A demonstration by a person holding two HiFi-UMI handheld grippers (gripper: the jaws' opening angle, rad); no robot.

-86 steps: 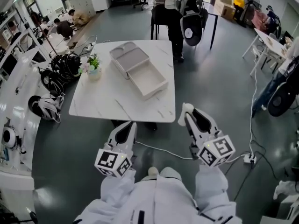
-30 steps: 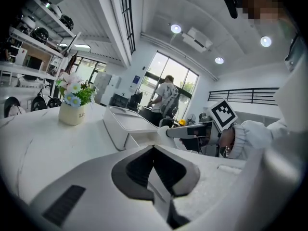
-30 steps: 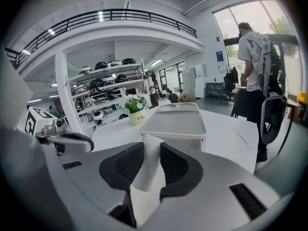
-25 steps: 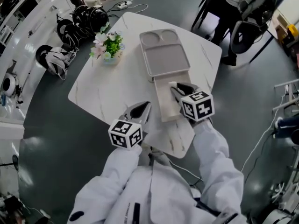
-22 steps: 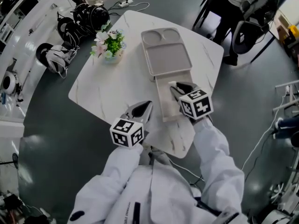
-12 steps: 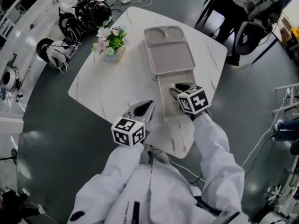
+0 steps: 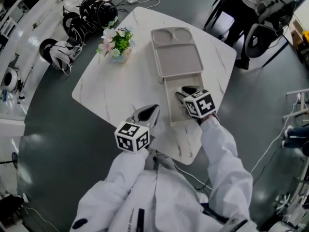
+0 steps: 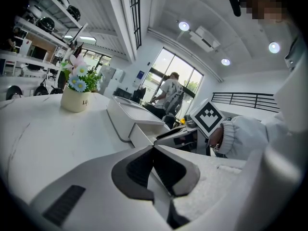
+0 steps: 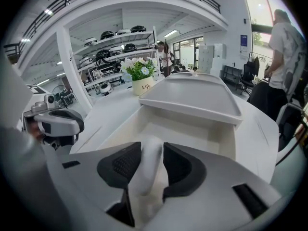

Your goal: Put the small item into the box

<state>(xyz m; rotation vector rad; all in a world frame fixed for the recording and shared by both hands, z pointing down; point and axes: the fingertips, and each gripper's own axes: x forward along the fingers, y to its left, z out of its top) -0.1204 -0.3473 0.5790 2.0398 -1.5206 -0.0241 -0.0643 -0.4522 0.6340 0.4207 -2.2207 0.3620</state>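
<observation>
Two grippers are in view. My right gripper (image 7: 185, 92) points down into the box (image 7: 173, 109) at the worktop's (image 7: 120, 88) near right. Its jaws have just been opening, and the small white item (image 9: 151, 163) stands loosely between them, over the box floor. The lid (image 7: 177, 57) lies open on the far side. My left gripper (image 7: 150, 111) hovers left of the box, jaws together, empty.

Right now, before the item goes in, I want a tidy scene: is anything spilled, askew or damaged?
Nothing stands out. The box sits on the table with its lid lying open behind it, the flower pot stands upright, nothing spilled. The right gripper, jaws just opening, has the small item between them over the box.
</observation>
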